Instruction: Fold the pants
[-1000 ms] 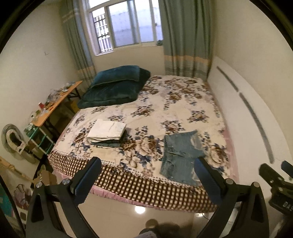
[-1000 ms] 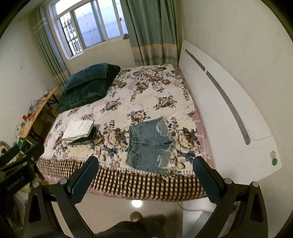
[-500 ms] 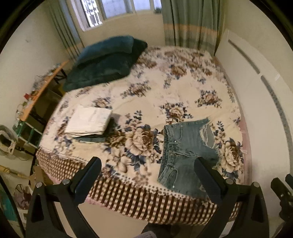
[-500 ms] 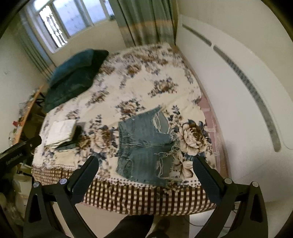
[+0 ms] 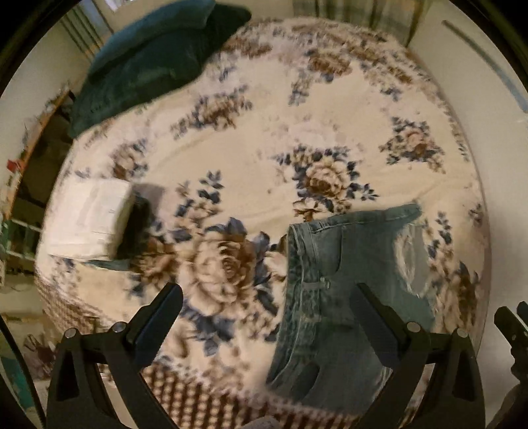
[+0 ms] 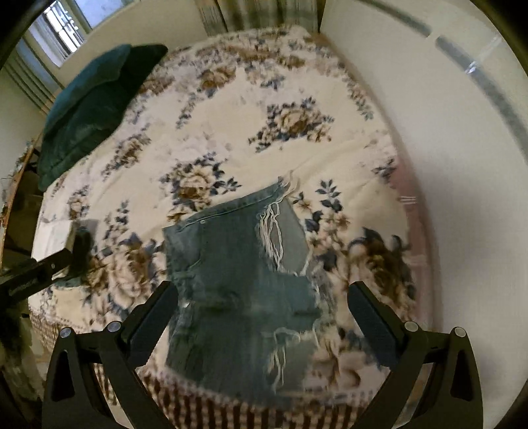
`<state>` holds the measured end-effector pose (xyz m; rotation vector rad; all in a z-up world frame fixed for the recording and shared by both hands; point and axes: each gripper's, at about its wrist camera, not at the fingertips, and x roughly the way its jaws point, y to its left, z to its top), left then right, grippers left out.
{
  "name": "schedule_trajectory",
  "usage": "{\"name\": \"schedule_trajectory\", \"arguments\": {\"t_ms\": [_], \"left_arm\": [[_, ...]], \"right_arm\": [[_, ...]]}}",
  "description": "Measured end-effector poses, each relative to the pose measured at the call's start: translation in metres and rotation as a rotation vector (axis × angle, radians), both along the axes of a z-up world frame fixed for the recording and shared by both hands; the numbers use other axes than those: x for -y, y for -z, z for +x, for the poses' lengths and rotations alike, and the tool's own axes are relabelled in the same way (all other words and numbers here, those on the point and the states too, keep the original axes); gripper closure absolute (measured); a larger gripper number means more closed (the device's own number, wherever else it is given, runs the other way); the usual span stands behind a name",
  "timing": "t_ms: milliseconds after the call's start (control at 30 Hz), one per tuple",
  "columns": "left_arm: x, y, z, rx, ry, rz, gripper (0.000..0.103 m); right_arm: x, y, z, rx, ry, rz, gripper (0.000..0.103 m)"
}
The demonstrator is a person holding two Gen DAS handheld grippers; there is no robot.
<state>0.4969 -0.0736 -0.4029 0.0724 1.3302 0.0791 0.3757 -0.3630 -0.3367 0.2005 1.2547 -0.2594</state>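
Both grippers hang over the bed [image 5: 250, 132] with fingers spread wide, nothing in them. From my left gripper [image 5: 269, 313] the shorts [image 5: 333, 264] lie flat at four o'clock; from my right gripper [image 6: 260, 310] they sit dead centre, near the edge. Folded stack [image 5: 87, 219] at nine, pillows [image 5: 151, 52] at eleven.

- A bed [image 5: 250, 138] fills most of both views, covered by a cream bedspread [image 6: 231, 132] printed with brown and blue flowers and edged with a brown checked border [image 5: 184, 392].
- Dark teal pillows [image 5: 148, 56] lie at its far left corner.
- A white headboard [image 6: 445, 138] with a grey stripe runs along the right side.
- A barred window [image 6: 62, 26] lets daylight in beside striped curtains [image 6: 250, 13].
- A wooden side table [image 5: 36, 138] stands at the left.
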Motion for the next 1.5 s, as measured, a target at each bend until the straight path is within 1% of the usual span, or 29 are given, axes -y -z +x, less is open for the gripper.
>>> {"name": "schedule_trajectory", "arguments": {"t_ms": [100,167,200,233,267,300,333,400,433,567,600,633,667,700,733,767,833,867,900,967,1067,1133,1200,1233,1267,1333,1400,1467,1500], "left_arm": [[-0.002,0.049,0.028,-0.043,-0.041,-0.029,0.000],[-0.008,0.086,0.047,-0.094,-0.077,-0.094,0.001],[-0.013,0.105,0.058,-0.118,-0.106,-0.140,0.002],[-0.018,0.125,0.066,-0.142,-0.137,-0.184,0.006],[-0.022,0.141,0.073,-0.163,-0.155,-0.224,0.008],[-0.027,0.161,0.081,-0.195,-0.176,-0.267,0.012],[-0.027,0.175,0.087,-0.218,-0.191,-0.286,0.017],[-0.031,0.201,0.097,-0.248,-0.205,-0.334,0.020],[-0.031,0.209,0.102,-0.253,-0.202,-0.343,0.020],[-0.021,0.230,0.120,-0.260,-0.144,-0.363,0.021],[-0.017,0.233,0.124,-0.261,-0.123,-0.369,0.030],[-0.011,0.236,0.127,-0.260,-0.099,-0.373,0.043],[-0.006,0.238,0.128,-0.261,-0.077,-0.362,0.046],[-0.001,0.238,0.128,-0.254,-0.057,-0.330,0.057],[0.002,0.238,0.127,-0.248,-0.040,-0.308,0.070],[0.004,0.236,0.126,-0.237,-0.023,-0.297,0.076],[0.004,0.231,0.121,-0.217,0.003,-0.303,0.086],[0.004,0.226,0.119,-0.204,0.011,-0.302,0.086],[0.003,0.218,0.115,-0.184,0.016,-0.296,0.087],[0.001,0.202,0.109,-0.155,0.018,-0.295,0.088],[-0.005,0.174,0.097,-0.122,0.018,-0.334,0.089],[-0.011,0.154,0.087,-0.104,0.027,-0.358,0.089],[-0.006,0.127,0.071,-0.098,0.029,-0.383,0.090],[-0.006,0.120,0.062,-0.095,0.035,-0.393,0.093],[-0.001,0.106,0.051,-0.089,0.046,-0.402,0.093],[0.010,0.083,0.025,-0.091,0.063,-0.422,0.095],[0.019,0.063,-0.003,-0.093,0.080,-0.425,0.101],[0.027,0.046,-0.031,-0.098,0.085,-0.439,0.101],[0.024,0.042,-0.045,-0.101,0.083,-0.444,0.101]], "right_arm": [[0.026,0.058,0.041,-0.044,0.001,0.038,0.000],[0.046,0.098,0.067,-0.080,0.001,0.060,0.000],[0.054,0.117,0.080,-0.098,-0.002,0.070,0.000],[0.065,0.142,0.098,-0.123,-0.003,0.081,0.000],[0.072,0.155,0.107,-0.135,-0.005,0.089,0.000],[0.082,0.176,0.123,-0.157,-0.010,0.105,0.000],[0.088,0.189,0.131,-0.175,-0.010,0.114,0.000],[0.101,0.220,0.153,-0.211,-0.016,0.140,0.000],[0.106,0.229,0.161,-0.220,-0.020,0.147,0.000],[0.119,0.266,0.192,-0.269,-0.044,0.181,0.000],[0.121,0.275,0.200,-0.283,-0.049,0.198,0.000],[0.122,0.284,0.206,-0.294,-0.052,0.219,0.000],[0.122,0.291,0.210,-0.304,-0.057,0.242,0.001],[0.121,0.297,0.214,-0.313,-0.067,0.267,0.003],[0.118,0.302,0.217,-0.313,-0.081,0.299,0.012],[0.114,0.304,0.217,-0.308,-0.091,0.311,0.037],[0.106,0.303,0.220,-0.294,-0.109,0.285,0.071],[0.101,0.299,0.217,-0.284,-0.114,0.270,0.081],[0.100,0.294,0.215,-0.261,-0.120,0.271,0.087],[0.097,0.282,0.207,-0.226,-0.122,0.283,0.096],[0.100,0.255,0.190,-0.167,-0.101,0.341,0.097],[0.100,0.231,0.174,-0.134,-0.090,0.362,0.097],[0.099,0.211,0.158,-0.112,-0.085,0.372,0.097],[0.099,0.198,0.148,-0.102,-0.082,0.373,0.097],[0.098,0.187,0.138,-0.094,-0.078,0.377,0.097],[0.098,0.162,0.110,-0.074,-0.063,0.391,0.097],[0.099,0.136,0.075,-0.057,-0.047,0.410,0.097],[0.098,0.117,0.040,-0.053,-0.042,0.417,0.097],[0.095,0.111,0.023,-0.057,-0.040,0.428,0.097]]}}
